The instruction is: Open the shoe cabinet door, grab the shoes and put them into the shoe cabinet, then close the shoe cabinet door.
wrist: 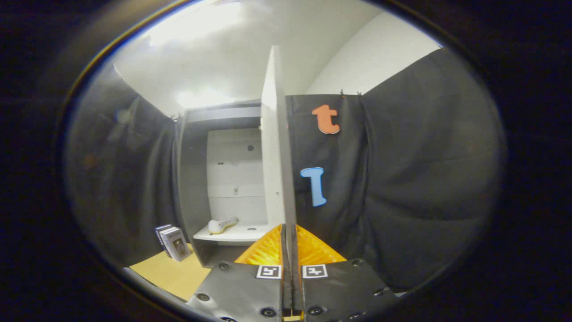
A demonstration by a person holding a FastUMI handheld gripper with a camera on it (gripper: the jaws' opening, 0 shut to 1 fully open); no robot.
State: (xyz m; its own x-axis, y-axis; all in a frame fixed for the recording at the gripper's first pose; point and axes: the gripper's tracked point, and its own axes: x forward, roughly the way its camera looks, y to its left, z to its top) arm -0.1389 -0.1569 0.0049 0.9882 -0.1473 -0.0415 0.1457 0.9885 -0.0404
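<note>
White cabinet door (276,147) stands edge-on, and we see our gripper (288,243) clenched on its lower edge, one finger on each face. Beyond the fingers, to the left of the door, a pale shoe (222,225) lies on the shelf (232,234) inside the open shoe cabinet (196,179).

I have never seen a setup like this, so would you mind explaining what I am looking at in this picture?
This is a fisheye camera riding on a hand-held claw, looking forward along its two fingers. No robot arm is involved; a person carries the tool. The fingers are closed on the edge of the white cabinet door, which stands open, seen edge-on. Beyond and to the left of the door is the shoe cabinet, with one light-coloured shoe lying on its shelf. Beside the cabinet, a few small books or boxes stand on the yellowish floor. Black cloth forms the booth's wall.
</note>
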